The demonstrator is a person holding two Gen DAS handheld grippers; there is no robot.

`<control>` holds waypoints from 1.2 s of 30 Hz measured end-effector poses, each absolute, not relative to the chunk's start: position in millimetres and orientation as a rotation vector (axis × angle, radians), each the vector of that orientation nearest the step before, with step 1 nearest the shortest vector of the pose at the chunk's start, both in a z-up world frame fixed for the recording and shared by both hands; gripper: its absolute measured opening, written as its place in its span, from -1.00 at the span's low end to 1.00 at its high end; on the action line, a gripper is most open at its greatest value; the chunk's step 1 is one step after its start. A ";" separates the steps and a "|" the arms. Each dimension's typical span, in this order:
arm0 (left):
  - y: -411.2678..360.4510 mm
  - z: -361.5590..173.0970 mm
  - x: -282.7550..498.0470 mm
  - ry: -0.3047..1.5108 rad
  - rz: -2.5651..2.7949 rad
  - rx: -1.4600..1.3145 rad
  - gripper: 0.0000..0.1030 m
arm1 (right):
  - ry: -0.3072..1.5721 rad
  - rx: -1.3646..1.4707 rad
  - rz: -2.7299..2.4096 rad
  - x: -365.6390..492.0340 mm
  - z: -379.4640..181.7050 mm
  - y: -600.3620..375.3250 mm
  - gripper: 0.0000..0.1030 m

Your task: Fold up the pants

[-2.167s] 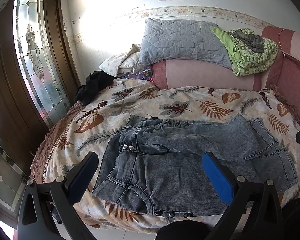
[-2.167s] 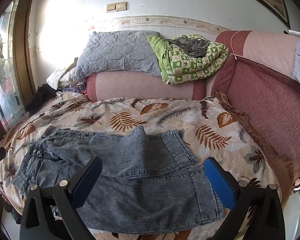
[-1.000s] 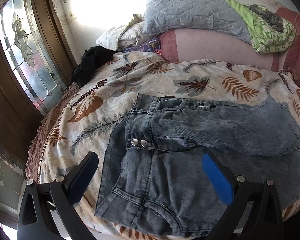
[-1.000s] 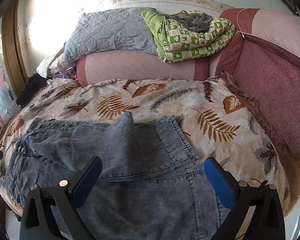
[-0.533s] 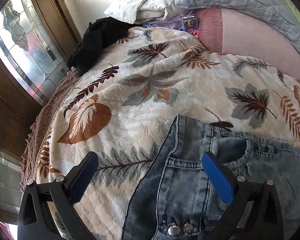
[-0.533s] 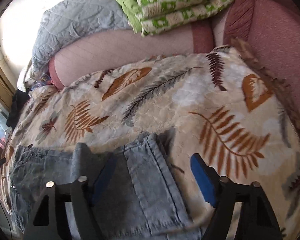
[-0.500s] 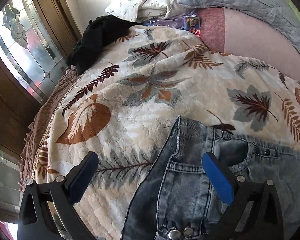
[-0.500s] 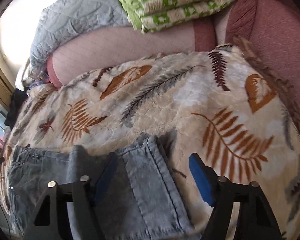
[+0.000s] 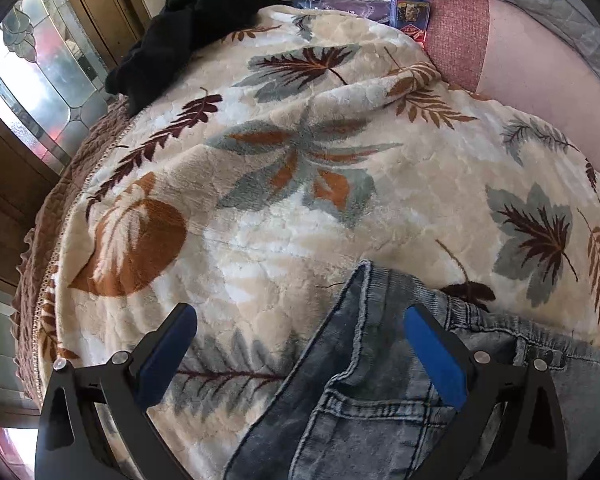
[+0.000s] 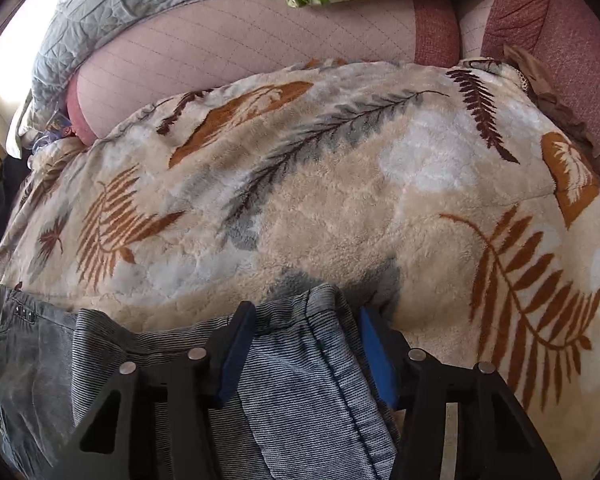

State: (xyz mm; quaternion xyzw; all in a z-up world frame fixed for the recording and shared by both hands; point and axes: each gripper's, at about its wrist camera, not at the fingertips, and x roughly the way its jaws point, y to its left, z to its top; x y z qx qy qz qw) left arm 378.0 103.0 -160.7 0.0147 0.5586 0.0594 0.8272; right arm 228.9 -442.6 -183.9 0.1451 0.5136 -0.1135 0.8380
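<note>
Pinching the far corners of the pants point(image 9: 380, 380) to fold
My right fingers point(image 10: 306, 344) are closing around the hem corner; left fingers point(image 9: 300, 344) wide open over the waistband; bite deep before lifting

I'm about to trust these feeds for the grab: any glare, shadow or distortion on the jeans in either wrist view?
Left wrist view: strong glare from the stained-glass window, heavy fisheye bending at the edges, jeans sharp and evenly lit. Right wrist view: blown-out patch top left, jeans show striped moiré, and the right claw, closing around the hem, shades it.
</note>
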 end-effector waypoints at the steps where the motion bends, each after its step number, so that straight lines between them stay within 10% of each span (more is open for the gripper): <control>1: 99.2 -165.4 382.6 1.199 0.117 0.037 1.00 | 1.089 0.310 -0.239 229.5 -184.8 -443.0 0.09; 6: 93.6 -187.8 398.5 1.239 0.088 0.017 0.94 | 1.091 0.321 -0.228 227.9 -184.0 -443.9 0.09; 15: 87.0 -194.5 400.8 1.194 0.003 0.005 0.16 | 1.096 0.337 -0.199 231.0 -187.8 -445.6 0.23; 21: 98.5 -183.8 395.7 1.153 0.001 -0.030 -0.37 | 1.119 0.277 -0.174 235.6 -183.2 -440.8 -0.63; 28: 126.1 -142.4 376.2 1.071 -0.048 -0.146 -0.78 | 1.004 0.349 -0.198 214.2 -148.5 -455.8 -0.71; 36: 150.2 -71.7 339.6 0.887 -0.110 -0.259 -0.79 | 0.809 0.521 -0.275 174.5 -93.3 -500.5 -0.71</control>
